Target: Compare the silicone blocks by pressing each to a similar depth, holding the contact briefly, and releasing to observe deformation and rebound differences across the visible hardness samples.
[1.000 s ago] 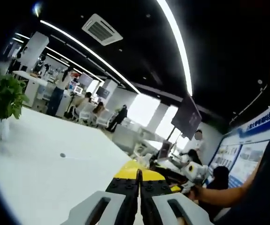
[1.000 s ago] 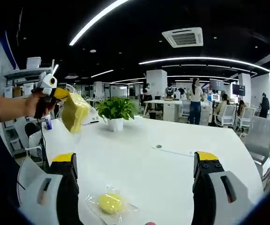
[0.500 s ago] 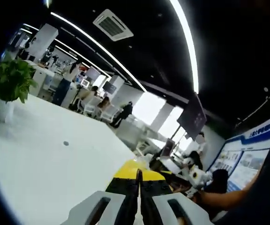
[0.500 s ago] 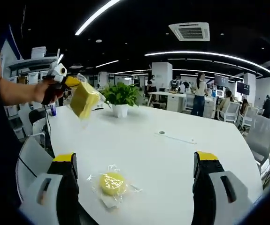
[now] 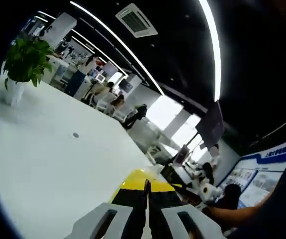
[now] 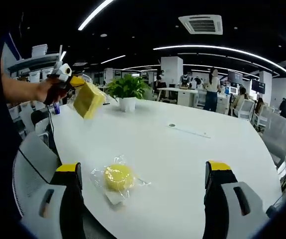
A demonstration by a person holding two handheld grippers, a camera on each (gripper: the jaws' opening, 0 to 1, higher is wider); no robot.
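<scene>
A round yellow silicone block (image 6: 118,177) in a clear bag lies on the white table (image 6: 182,159). It rests between the jaws of my right gripper (image 6: 143,169), closer to the left jaw; the jaws stand wide apart and touch nothing. Up at the left, a hand holds my left gripper (image 6: 67,81) above the table edge, with a squarish yellow block (image 6: 88,98) in a clear wrap hanging from its tip. In the left gripper view my left gripper (image 5: 146,183) has its yellow-tipped jaws pressed together, and the block itself is hard to make out there.
A potted plant (image 6: 128,89) stands at the far side of the table, also seen as the plant (image 5: 26,59) at upper left. A small round cover (image 6: 171,125) sits in the tabletop. A grey chair (image 6: 31,154) stands by the left edge. People and desks fill the background.
The right view has come in over the table, so the round block sits higher between the jaws. The left view has tilted. The held block stays in the left gripper, a little lower.
</scene>
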